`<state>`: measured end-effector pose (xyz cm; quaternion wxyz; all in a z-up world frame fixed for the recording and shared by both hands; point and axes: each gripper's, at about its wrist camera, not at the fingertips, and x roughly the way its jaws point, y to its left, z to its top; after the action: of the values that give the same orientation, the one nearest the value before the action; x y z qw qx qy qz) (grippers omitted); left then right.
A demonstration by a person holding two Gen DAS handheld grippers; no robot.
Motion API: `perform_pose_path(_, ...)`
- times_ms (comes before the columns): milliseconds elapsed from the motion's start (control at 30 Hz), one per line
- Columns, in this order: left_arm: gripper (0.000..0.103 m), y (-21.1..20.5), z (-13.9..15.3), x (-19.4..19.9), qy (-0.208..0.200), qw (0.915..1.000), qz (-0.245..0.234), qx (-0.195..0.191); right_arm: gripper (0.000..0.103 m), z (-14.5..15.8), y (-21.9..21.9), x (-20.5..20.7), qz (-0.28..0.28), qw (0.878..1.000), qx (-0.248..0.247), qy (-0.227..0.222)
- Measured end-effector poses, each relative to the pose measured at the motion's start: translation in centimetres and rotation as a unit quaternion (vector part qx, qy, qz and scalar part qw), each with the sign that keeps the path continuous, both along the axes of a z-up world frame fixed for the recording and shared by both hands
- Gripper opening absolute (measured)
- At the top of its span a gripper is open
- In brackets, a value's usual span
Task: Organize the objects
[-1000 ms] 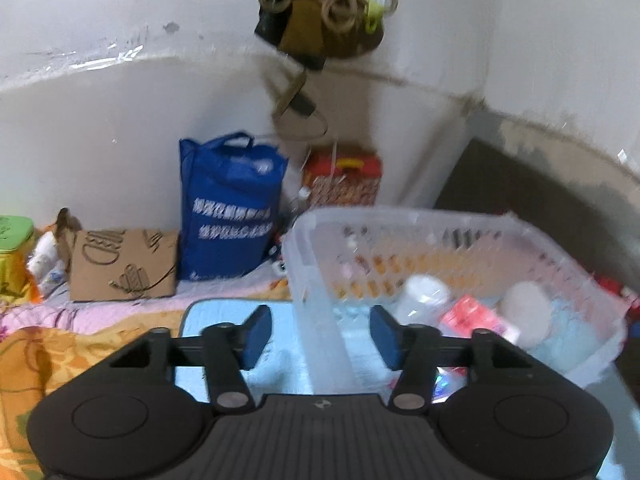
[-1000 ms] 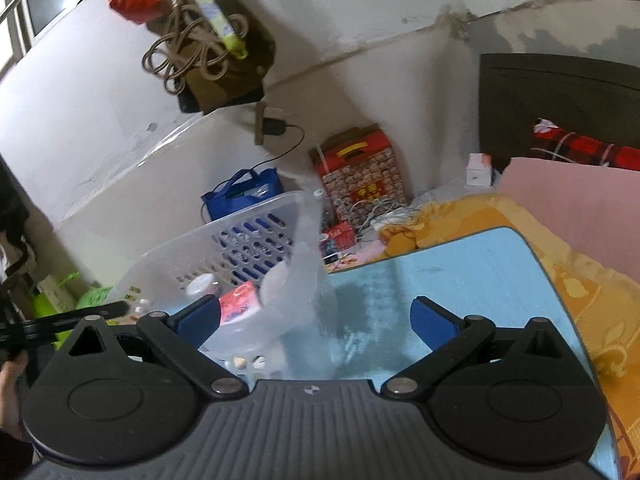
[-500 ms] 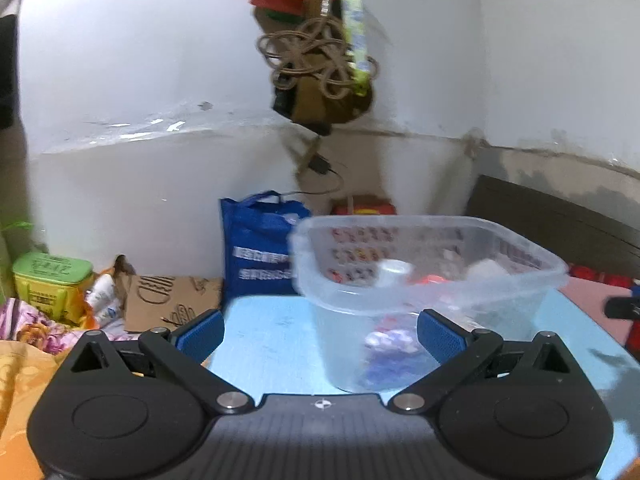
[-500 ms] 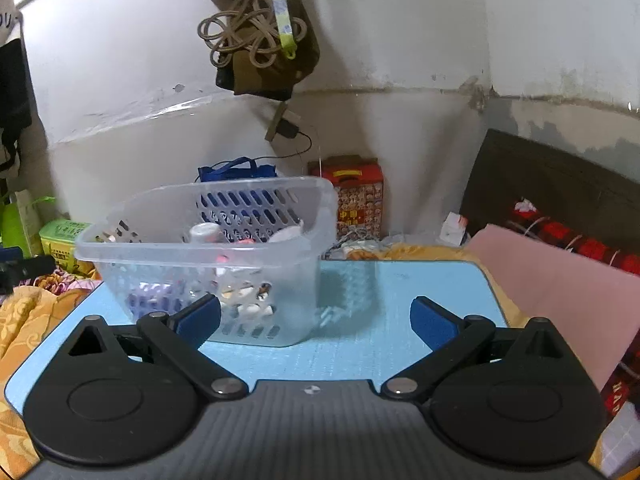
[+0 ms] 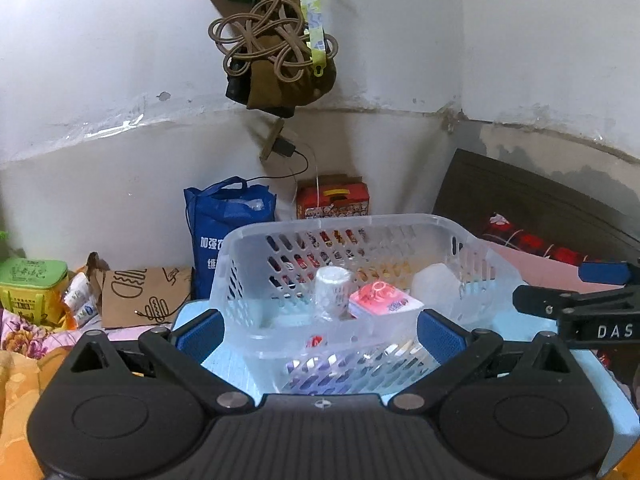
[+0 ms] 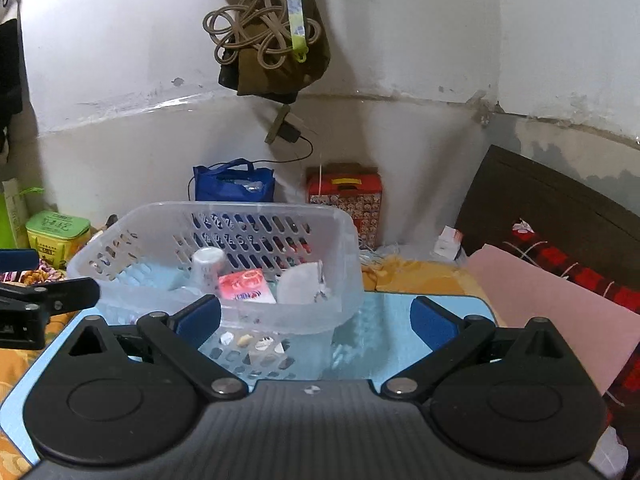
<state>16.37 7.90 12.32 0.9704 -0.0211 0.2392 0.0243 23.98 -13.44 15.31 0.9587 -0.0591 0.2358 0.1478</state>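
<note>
Your left gripper (image 5: 320, 330) and right gripper (image 6: 316, 320) have jaws spread wide, gripping nothing; the basket (image 5: 460, 232), mid-frame, keeps the items gathered.

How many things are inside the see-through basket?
3 that show in the basket: a white cup toward its left, a red packet in the middle, a white lump on the right. Others may hide underneath.
</note>
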Motion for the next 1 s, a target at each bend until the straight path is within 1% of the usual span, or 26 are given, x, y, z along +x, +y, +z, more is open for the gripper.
perform_pose_path(67, 0.103, -0.3, 0.3, -0.3, -0.004, 0.9999, 0.004, 0.012, 0.103, 0.2, 0.1, 0.1, 0.002, 1.000, 0.003, 0.003)
perform_pose_path(133, 0.103, -0.4, 0.5, -0.4, -0.006, 0.9999, 0.002, 0.014, 0.103, 0.3, 0.0, 0.0, 0.009, 1.000, 0.013, 0.009)
perform_pose_path(233, 0.103, -0.2, 0.6, -0.1, 0.003, 1.0000, -0.004, 0.001, 0.103, 0.4, -0.5, 0.5, 0.014, 0.999, 0.039, 0.029)
perform_pose_path(300, 0.103, -0.1, 0.6, 0.2, 0.012, 0.9998, -0.007, -0.013, 0.103, 0.3, -0.8, 0.9, 0.015, 0.998, 0.044, 0.033)
perform_pose_path(400, 0.103, -0.5, 0.6, 0.6, 0.014, 0.9999, -0.006, -0.007, 0.103, 0.1, -0.9, 1.0, 0.003, 0.999, 0.032, 0.033)
perform_pose_path(500, 0.103, -0.9, 0.5, 0.7, 0.014, 0.9999, -0.007, -0.002, 0.103, 0.0, -0.7, 1.0, 0.004, 0.999, 0.023, 0.039)
perform_pose_path(600, 0.103, -1.0, 0.2, 0.8, 0.019, 0.9997, -0.011, -0.005, 0.103, 0.0, -0.7, 0.9, 0.004, 0.999, 0.020, 0.037)
perform_pose_path(733, 0.103, -0.7, 0.1, 0.8, 0.025, 0.9997, -0.007, 0.004, 0.103, -0.2, -0.6, 1.2, 0.002, 0.999, 0.019, 0.039)
perform_pose_path(867, 0.103, -0.1, 0.4, 0.4, 0.021, 0.9998, -0.003, -0.001, 0.103, -0.6, -0.2, 1.7, -0.004, 0.999, 0.011, 0.052)
perform_pose_path(1000, 0.103, -0.2, 0.6, 0.2, 0.018, 0.9998, -0.003, 0.000, 0.103, -0.4, 0.0, 1.4, 0.000, 0.999, 0.012, 0.049)
